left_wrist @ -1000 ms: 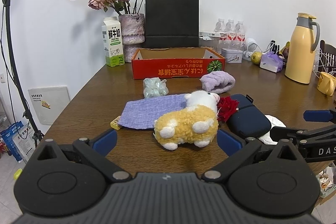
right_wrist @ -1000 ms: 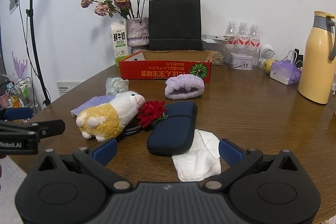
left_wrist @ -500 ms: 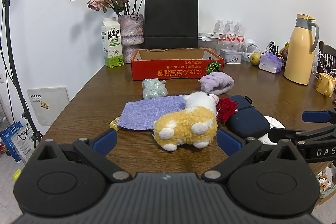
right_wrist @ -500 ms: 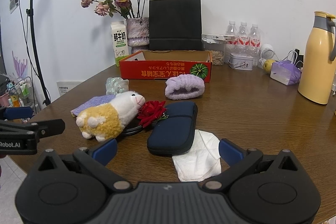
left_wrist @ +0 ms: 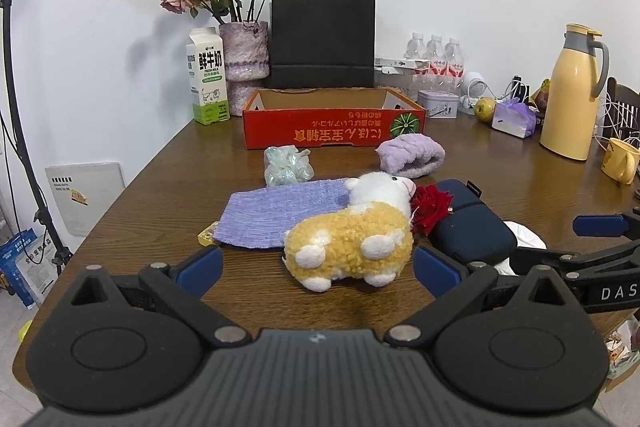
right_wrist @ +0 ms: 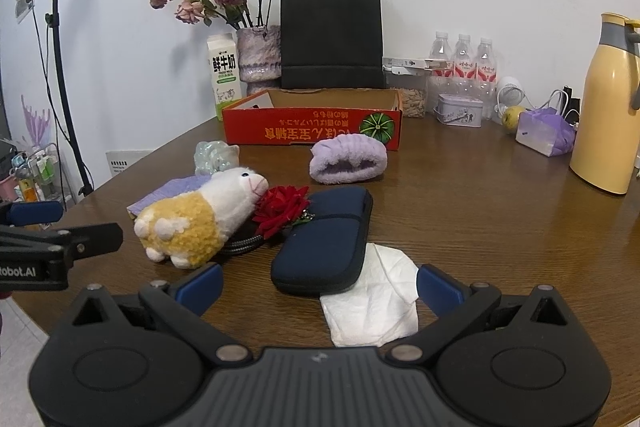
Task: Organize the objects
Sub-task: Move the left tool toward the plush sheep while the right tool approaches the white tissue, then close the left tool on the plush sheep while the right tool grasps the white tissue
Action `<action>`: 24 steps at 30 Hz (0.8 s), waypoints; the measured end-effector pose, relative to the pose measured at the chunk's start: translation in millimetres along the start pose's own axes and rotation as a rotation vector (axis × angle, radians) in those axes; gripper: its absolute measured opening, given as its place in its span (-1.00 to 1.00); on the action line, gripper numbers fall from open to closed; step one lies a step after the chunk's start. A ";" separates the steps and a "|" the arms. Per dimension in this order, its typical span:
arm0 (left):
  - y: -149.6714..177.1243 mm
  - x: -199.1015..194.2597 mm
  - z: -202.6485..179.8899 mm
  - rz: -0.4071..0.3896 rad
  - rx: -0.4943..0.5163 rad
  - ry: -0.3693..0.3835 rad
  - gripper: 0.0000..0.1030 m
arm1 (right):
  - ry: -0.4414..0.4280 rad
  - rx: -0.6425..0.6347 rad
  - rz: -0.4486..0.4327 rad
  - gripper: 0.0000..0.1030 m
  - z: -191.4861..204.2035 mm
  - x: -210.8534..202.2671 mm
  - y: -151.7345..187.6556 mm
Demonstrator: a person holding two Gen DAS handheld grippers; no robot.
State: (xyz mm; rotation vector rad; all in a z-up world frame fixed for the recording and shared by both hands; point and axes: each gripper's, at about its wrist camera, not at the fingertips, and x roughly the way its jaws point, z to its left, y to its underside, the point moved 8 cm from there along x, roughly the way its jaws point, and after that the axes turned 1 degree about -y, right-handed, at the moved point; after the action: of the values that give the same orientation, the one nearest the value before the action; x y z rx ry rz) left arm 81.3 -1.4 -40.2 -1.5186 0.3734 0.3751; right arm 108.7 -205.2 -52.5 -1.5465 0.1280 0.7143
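plush sheep (left_wrist: 352, 241) head rightward, lengthwise

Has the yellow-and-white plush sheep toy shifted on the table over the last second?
No. The yellow-and-white plush sheep toy lies where it did, overlapping the lilac knitted cloth, head beside the red fabric rose.

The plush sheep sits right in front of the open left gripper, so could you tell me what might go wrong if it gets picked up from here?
1. The plush sheep leans against the red rose, which rests on the navy pouch; lifting the sheep could drag the rose along.
2. A dark cord lies under the sheep and might snag.
3. The left gripper and right gripper are both open and close together, so they could bump.
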 end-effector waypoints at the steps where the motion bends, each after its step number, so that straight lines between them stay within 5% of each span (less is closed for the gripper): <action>1: 0.1 1.9 -0.2 0.002 -0.001 0.001 1.00 | 0.002 0.000 0.002 1.00 -1.4 1.4 0.5; 24: -6.4 67.1 -7.7 0.017 -0.100 0.084 1.00 | 0.023 0.044 0.052 1.00 -36.1 33.6 7.4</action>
State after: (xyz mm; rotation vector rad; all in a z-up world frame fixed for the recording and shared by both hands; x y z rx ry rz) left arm 143.8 -8.9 -65.5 -1.6332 0.4394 0.3489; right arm 144.7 -228.5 -78.1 -1.5147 0.2003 0.7297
